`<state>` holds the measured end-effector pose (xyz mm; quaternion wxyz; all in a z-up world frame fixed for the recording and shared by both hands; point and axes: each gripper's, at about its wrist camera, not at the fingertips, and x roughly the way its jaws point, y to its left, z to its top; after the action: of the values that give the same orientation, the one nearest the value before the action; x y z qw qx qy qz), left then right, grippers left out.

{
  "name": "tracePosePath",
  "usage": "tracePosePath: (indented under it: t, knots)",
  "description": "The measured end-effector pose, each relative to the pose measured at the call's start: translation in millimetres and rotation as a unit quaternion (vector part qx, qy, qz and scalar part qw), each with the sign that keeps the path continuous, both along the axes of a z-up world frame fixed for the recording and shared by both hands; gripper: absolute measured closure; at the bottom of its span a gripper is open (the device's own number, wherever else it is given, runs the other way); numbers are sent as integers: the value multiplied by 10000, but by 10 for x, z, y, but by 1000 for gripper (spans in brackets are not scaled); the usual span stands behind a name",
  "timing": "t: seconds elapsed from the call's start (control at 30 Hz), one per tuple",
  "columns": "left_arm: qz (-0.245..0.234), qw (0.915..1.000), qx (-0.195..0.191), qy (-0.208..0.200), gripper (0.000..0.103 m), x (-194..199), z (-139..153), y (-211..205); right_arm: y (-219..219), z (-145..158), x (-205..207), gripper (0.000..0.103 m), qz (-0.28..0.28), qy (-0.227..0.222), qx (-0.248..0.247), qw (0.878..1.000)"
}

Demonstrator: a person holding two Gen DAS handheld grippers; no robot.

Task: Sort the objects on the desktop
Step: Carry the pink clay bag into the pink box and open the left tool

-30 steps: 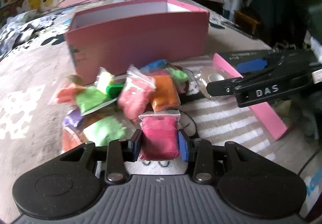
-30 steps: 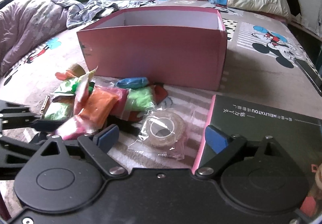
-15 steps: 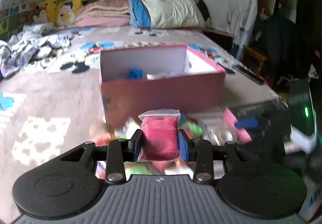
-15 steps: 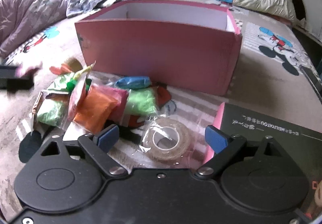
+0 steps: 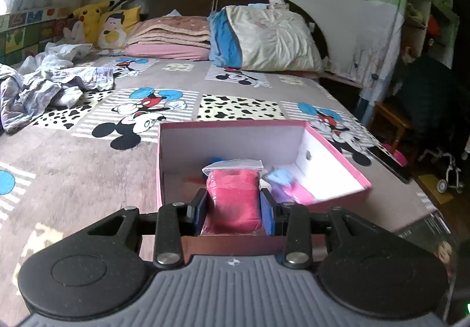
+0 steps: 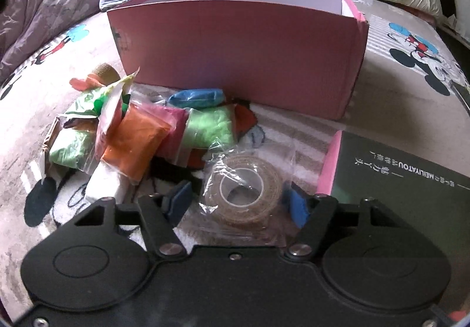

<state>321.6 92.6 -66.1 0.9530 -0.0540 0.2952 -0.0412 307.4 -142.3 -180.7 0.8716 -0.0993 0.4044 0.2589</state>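
Note:
My left gripper (image 5: 233, 205) is shut on a red clay bag (image 5: 233, 197) and holds it above the near wall of the open pink box (image 5: 335, 148). Blue and purple bags (image 5: 280, 180) lie inside the box. My right gripper (image 6: 238, 200) is open, its fingers on either side of a bagged roll of tape (image 6: 241, 189) on the bed. A pile of clay bags (image 6: 138, 136), orange, green, pink and blue, lies left of the tape in front of the pink box (image 6: 241, 51).
A black box lid with a pink edge (image 6: 390, 180) lies right of the tape. Pillows (image 5: 264, 39) and folded blankets are at the headboard, crumpled clothes (image 5: 44, 89) at the left. Shelves and a stool stand beyond the bed's right edge.
My left gripper has lifted the red bag from the pile and carried it forward over the pink box. My right gripper has moved forward so its fingers flank the tape roll.

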Motion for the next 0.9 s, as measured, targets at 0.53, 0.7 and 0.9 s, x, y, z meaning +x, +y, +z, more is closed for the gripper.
tracePosePath:
  t: [0.53, 0.7, 0.9]
  knots:
    - [40, 9962, 11, 865, 67, 991, -434, -78, -22, 13, -28, 33, 23, 26, 30, 10000]
    - [43, 9942, 165, 1061, 67, 1148, -492, -151, -13, 11, -45, 32, 163, 15, -47, 9999]
    - [31, 9905, 289, 1344, 63, 1283, -575, -203, -23, 22, -50, 32, 198, 32, -31, 9998]
